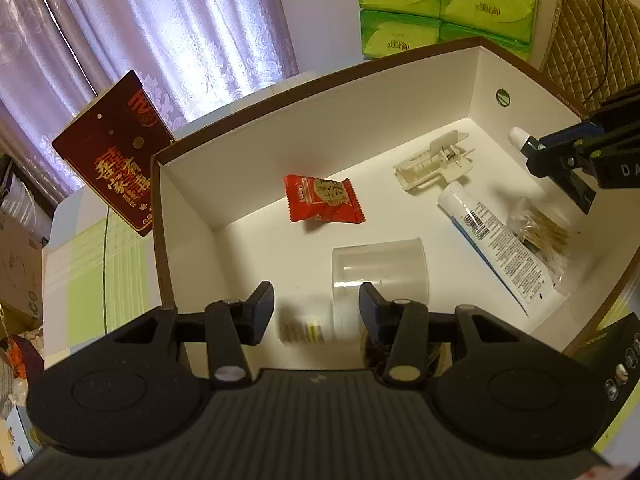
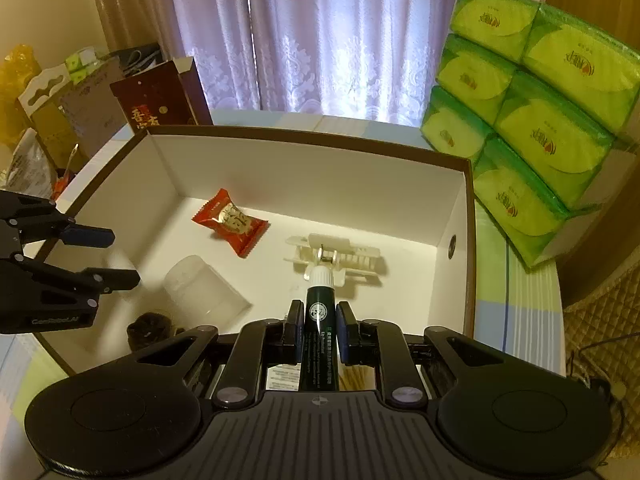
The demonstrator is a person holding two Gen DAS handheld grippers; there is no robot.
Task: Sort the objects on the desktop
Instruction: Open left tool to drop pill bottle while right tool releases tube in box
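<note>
Purple curtains (image 2: 320, 40) hung behind a table (image 2: 516, 300) with a pale green striped cloth, where a white box (image 1: 360, 120) with brown edges sat. The left wrist view alone showed a long white tube (image 1: 492, 248) with a barcode lying on the box floor beside a clear bag of thin sticks (image 1: 540, 232). Only the right wrist view showed a dark lump (image 2: 150, 330) in the near left corner of the box, and the dark green tube (image 2: 319, 320) with a white cap that the right gripper (image 2: 319, 332) clamped above the box floor. The left gripper (image 1: 316, 308) hung over the box with its fingers apart and nothing between them. Left to right in the box lay a clear plastic cup (image 2: 204, 292) on its side, a red snack packet (image 2: 230, 222) and a cream plastic clip (image 2: 336, 256). A dark red carton (image 2: 160, 100) stood behind the box on the left, and green tissue packs (image 2: 532, 120) were stacked on the right. The green tube's cap hid part of the clip.
</note>
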